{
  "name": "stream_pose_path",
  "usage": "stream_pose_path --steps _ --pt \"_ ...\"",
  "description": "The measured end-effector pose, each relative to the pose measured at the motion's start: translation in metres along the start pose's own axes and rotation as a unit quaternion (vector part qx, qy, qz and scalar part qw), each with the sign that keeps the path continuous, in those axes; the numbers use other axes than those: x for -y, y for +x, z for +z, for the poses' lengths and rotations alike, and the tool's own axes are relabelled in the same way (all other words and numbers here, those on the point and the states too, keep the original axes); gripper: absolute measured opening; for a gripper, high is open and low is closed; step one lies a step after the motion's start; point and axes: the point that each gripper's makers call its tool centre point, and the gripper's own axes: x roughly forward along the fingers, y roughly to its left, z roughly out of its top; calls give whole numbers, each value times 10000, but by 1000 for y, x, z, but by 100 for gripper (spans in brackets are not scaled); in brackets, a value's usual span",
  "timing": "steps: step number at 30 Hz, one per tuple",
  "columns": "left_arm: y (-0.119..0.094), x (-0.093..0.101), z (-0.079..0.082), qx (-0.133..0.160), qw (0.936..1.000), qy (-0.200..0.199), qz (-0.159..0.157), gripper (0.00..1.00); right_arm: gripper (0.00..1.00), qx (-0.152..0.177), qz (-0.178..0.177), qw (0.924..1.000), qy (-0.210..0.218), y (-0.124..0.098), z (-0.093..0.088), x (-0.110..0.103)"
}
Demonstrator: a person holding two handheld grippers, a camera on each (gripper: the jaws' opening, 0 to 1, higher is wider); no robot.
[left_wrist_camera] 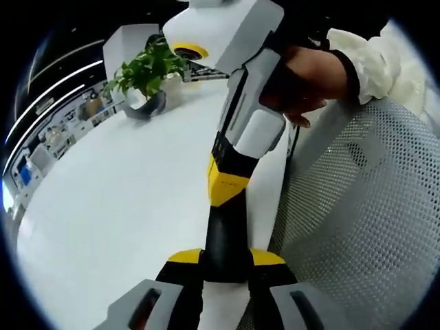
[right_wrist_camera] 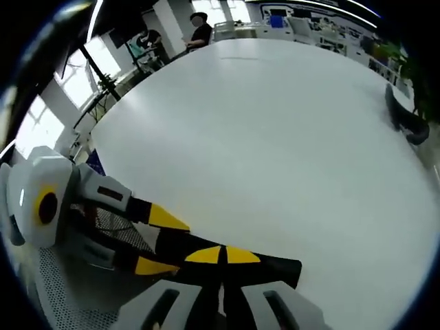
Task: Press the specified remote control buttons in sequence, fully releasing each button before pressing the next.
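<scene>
Black remote control (left_wrist_camera: 223,237), long and narrow, at the lower centre of the left gripper view. It is clamped between the yellow-tipped jaws of the left hand-held gripper (left_wrist_camera: 225,258), which are closed on its sides. Its buttons cannot be made out.

From the top of the frame the right hand-held gripper (left_wrist_camera: 227,180) reaches down, held in a person's hand (left_wrist_camera: 309,82) with a white sleeve (left_wrist_camera: 375,65). Its yellow tips are drawn together and meet the far end of the remote.

White worktop (left_wrist_camera: 117,199) across the left half. Potted plant (left_wrist_camera: 144,72) at its far edge, upper left. Grey mesh chair (left_wrist_camera: 371,227) at right.

Right gripper view: the right hand-held gripper (right_wrist_camera: 222,256) at bottom centre, jaws pressed together with no gap, tips resting on the remote control (right_wrist_camera: 278,267). The left hand-held gripper (right_wrist_camera: 161,240) enters from the left and grips the remote's other end. Worktop (right_wrist_camera: 275,137) fills the middle. People stand beyond its far edge, upper left.
</scene>
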Motion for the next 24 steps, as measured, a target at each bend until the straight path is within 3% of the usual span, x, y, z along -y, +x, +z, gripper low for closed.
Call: stream_pose_path --steps 2,3,10,15,24 --pt "0 3 -1 31 9996 -253 -116 23 0 11 -44 10000 -38 3 -1 -1" --pt "0 0 -1 33 9998 -181 -70 23 0 71 -73 9999 -9 3 0 -1" --pt "-1 2 -1 95 9997 -214 -60 24 0 267 -5 9968 755 4 2 1" --pt "-1 2 -1 99 9997 -230 -60 24 0 193 -34 9927 1193 -6 -9 0" --pt "0 2 -2 83 9997 -211 -37 24 0 391 -161 9910 1267 -3 -5 0"
